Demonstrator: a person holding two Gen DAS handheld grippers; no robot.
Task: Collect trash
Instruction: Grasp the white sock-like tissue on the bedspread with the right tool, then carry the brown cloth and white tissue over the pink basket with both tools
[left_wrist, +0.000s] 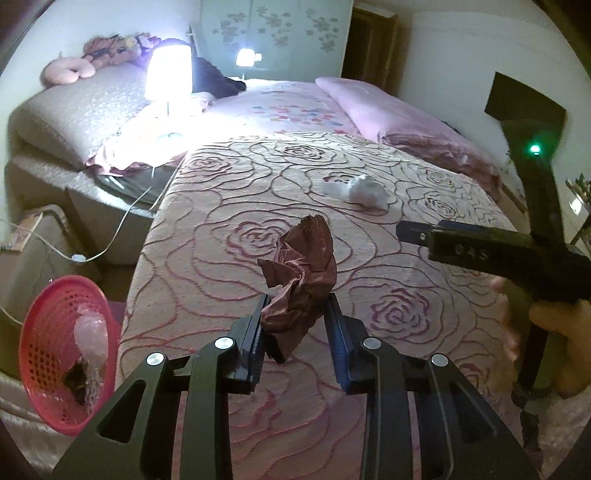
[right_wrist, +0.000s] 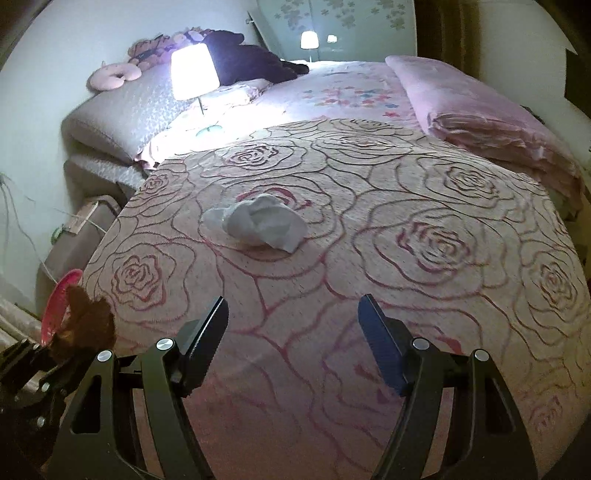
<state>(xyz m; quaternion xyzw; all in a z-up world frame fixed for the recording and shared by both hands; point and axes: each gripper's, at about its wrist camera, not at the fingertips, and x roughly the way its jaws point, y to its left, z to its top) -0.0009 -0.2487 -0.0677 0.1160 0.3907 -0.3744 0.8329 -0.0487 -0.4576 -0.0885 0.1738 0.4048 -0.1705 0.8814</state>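
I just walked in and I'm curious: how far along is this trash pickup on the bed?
Partly done. The pink basket beside the bed already holds some crumpled scraps. The left gripper is shut on a brown crumpled paper, not yet in the basket. The white tissue wad lies on the rose bedspread; the right gripper is open and empty.

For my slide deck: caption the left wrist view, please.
Left gripper clamps crumpled brown paper above the rose bedspread; red basket waits at left.

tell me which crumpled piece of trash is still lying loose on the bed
The white crumpled tissue lies loose on the rose-patterned blanket. The brown crumpled paper is clamped in the left gripper.
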